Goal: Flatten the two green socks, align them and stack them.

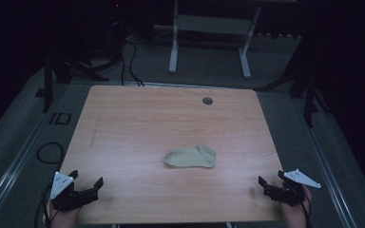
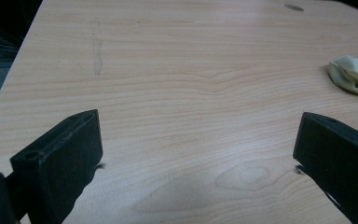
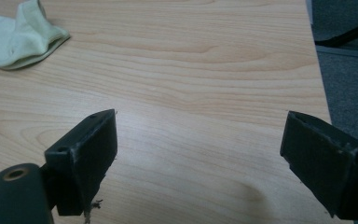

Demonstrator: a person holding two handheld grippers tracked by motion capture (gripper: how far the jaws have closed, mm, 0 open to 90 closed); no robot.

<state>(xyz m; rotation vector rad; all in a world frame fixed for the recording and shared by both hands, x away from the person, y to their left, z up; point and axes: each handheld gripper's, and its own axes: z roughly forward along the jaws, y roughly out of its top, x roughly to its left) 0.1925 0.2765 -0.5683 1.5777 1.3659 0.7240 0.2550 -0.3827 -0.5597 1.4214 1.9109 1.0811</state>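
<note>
A pale green sock (image 1: 190,156) lies flat on the wooden table (image 1: 138,123), a little right of the middle. Its edge shows at the right of the left gripper view as the sock (image 2: 356,74) and at the top left of the right gripper view as the sock (image 3: 16,37). My left gripper (image 1: 86,179) rests at the table's near left corner, open, nothing between its jaws. My right gripper (image 1: 272,178) sits at the near right corner, open and empty too. Both are well short of the sock.
A small dark round hole (image 1: 207,100) marks the table's far right part. Beyond the table stands a white frame (image 1: 173,47) on grey carpet. Cables (image 1: 50,152) lie on the floor to the left.
</note>
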